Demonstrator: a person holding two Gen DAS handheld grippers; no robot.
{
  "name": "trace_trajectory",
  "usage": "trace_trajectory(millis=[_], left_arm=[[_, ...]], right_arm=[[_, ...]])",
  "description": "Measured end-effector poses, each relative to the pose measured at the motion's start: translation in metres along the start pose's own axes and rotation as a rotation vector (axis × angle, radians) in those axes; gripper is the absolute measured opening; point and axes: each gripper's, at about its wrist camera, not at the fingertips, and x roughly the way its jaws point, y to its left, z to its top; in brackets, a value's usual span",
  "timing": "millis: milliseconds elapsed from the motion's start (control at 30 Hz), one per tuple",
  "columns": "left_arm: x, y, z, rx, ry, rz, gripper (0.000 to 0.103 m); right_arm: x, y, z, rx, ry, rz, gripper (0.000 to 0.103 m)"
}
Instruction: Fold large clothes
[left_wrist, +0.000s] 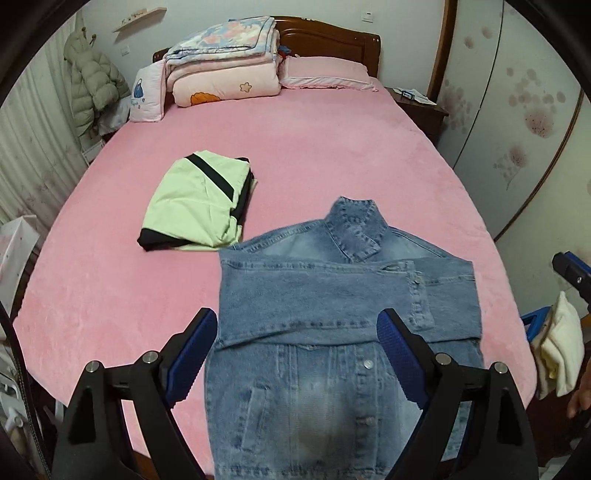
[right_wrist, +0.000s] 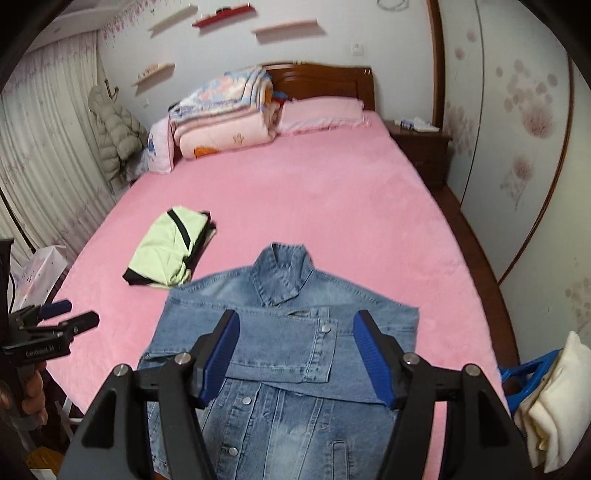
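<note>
A faded blue denim jacket (left_wrist: 332, 332) is lying front-up near the foot of the wide bed with the pink fleece sheet (left_wrist: 314, 140), collar pointing toward the wooden headboard and hem hanging toward the person. Both sleeves are lying crossed over the chest, one cuff on top of the other, which narrows the garment into a rough rectangle, probably so the body can be doubled over next.

The left tool (left_wrist: 295, 354) is hovering over the lower front panel with its blue-padded jaws spread wide and nothing between them. The right tool (right_wrist: 295, 354) is hanging over the crossed sleeves, likewise released and empty. Neither seems to be touching the cloth, though I cannot be sure from these angles.

Just beyond the jacket's left shoulder, a folded pale-green garment with black trim (left_wrist: 195, 203) is sitting on the sheet, apparently set aside as finished, its corner near or touching the denim. A cream cloth draped over a blue chair (right_wrist: 550, 402) is waiting beside the bed, perhaps next in line.
</note>
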Motion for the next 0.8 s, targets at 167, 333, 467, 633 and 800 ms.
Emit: trace_trajectory(millis=[167,333,467,633,800], left_arm=[[-0.016,0.002,-0.024,0.008,-0.049,-0.041,0.087],[-0.009,0.022,-0.058,-0.009,-0.015,-0.102,0.087],[-0.001,0.047,-0.092,-0.040,0.007,-0.121,0.087],[0.021,0.078,-0.141,-0.041,0.055,-0.085,0.087],[0.068,0.113,-0.196,-0.058,0.185,-0.059,0.087]], right_arm=[[-0.030,-0.001,-0.019,0.011,-0.056,-0.020,0.064],[-0.038,-0.002,-0.062,0.060,0.015,-0.049,0.065],[-0.039,0.006,-0.105,0.075,0.065,-0.116,0.065],[-0.037,0.011,-0.160,0.090,0.121,-0.153,0.065],[-0.016,-0.004,-0.218,0.106,0.228,-0.160,0.065]])
